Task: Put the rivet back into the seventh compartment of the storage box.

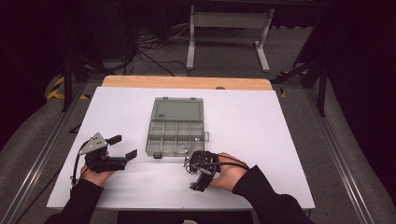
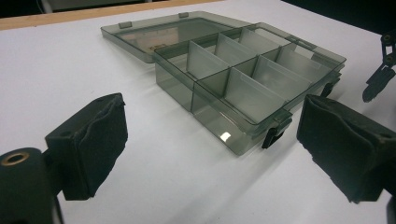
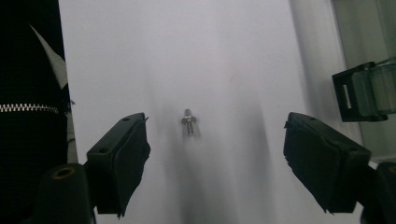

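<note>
Hovering our right tool (image 3: 215,154), jaws wide, around a tiny metal screw (image 3: 189,124) at twelve o'clock: light, hard, slippery, so we are pinching its shank.

screw (image 3: 188,124): small, blurred, type unclear | organizer box (image 3: 369,84): cut off at right edge

An open grey compartment box (image 1: 176,127) lies mid-table on the white table (image 1: 261,116), lid folded back. The left gripper (image 1: 125,147) rests left of it, jaws apart. The right gripper (image 1: 192,175) hovers just below the box's front edge.
</note>
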Demonstrator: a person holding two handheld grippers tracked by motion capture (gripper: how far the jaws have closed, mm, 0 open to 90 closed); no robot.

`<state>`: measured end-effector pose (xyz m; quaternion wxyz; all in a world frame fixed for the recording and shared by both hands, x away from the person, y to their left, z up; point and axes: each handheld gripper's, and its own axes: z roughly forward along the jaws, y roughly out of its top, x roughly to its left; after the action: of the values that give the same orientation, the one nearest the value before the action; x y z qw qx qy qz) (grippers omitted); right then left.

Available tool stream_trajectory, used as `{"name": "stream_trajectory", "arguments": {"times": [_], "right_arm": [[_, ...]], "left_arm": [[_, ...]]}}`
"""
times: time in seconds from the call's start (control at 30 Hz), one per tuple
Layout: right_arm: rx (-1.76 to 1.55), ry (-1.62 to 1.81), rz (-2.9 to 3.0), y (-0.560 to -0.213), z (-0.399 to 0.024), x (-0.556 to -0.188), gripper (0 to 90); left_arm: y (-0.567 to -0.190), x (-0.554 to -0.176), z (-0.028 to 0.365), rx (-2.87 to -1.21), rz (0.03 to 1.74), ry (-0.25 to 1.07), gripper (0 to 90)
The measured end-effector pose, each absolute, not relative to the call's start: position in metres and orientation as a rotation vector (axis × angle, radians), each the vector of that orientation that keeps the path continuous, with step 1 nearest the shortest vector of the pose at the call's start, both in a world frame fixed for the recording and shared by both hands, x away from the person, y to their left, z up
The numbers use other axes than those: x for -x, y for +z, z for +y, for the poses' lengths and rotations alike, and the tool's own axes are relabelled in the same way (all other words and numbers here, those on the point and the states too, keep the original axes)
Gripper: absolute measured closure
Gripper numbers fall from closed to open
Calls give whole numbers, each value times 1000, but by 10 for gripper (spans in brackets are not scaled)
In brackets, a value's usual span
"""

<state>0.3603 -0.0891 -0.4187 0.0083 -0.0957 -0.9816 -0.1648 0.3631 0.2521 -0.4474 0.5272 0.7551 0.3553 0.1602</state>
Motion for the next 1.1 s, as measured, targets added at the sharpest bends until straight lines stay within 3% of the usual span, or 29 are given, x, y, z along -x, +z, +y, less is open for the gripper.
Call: {"name": "stream_trajectory", "arguments": {"times": [0.13,0.47,1.1], "right_arm": [[294,-517,-3063,-419,-88,-360,274],[244,-489,-3048,-423,-81,-356,498],[165,-417,-3060,-426,-71,-353,797]], "left_arm": [[-447,-363,252,-1804,849,383,92],[-447,-363,252,-1804,850,383,92],[-448,-363,253,-1798,853,383,92]]}}
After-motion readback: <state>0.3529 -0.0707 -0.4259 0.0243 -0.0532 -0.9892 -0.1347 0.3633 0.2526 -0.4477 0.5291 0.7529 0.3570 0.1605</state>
